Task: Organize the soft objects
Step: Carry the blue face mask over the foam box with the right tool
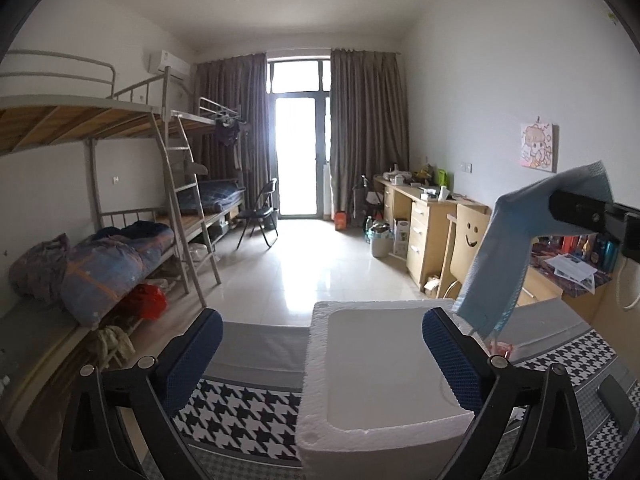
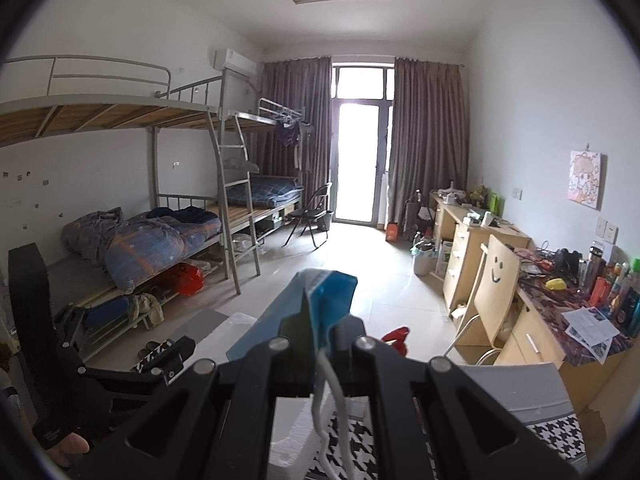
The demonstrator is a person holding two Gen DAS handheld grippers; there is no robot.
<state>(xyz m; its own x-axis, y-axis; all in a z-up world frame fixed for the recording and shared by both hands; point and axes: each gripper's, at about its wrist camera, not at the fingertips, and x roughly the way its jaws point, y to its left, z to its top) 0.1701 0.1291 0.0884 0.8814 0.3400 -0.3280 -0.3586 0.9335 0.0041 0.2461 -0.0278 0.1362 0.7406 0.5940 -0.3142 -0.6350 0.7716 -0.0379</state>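
Observation:
A light blue face mask [image 1: 500, 248] hangs from my right gripper [image 1: 560, 204], which comes in from the right of the left wrist view. In the right wrist view that gripper [image 2: 322, 326] is shut on the mask [image 2: 324, 292], and the white ear loops [image 2: 332, 392] trail down between the arms. My left gripper [image 1: 322, 320] is open with nothing between its blue pads [image 1: 196, 360]. It straddles a white foam box [image 1: 316, 360], which stands on a black-and-white houndstooth cloth [image 1: 240, 412]. The mask's lower end dangles beside the box's far right corner.
Metal bunk beds [image 1: 120, 240] with rumpled bedding line the left wall. Wooden desks [image 1: 428, 224] and a chair with a smiley face [image 1: 468, 236] stand along the right wall, the near desk cluttered with bottles [image 2: 612, 284]. Tiled floor [image 1: 320, 264] runs to the balcony door.

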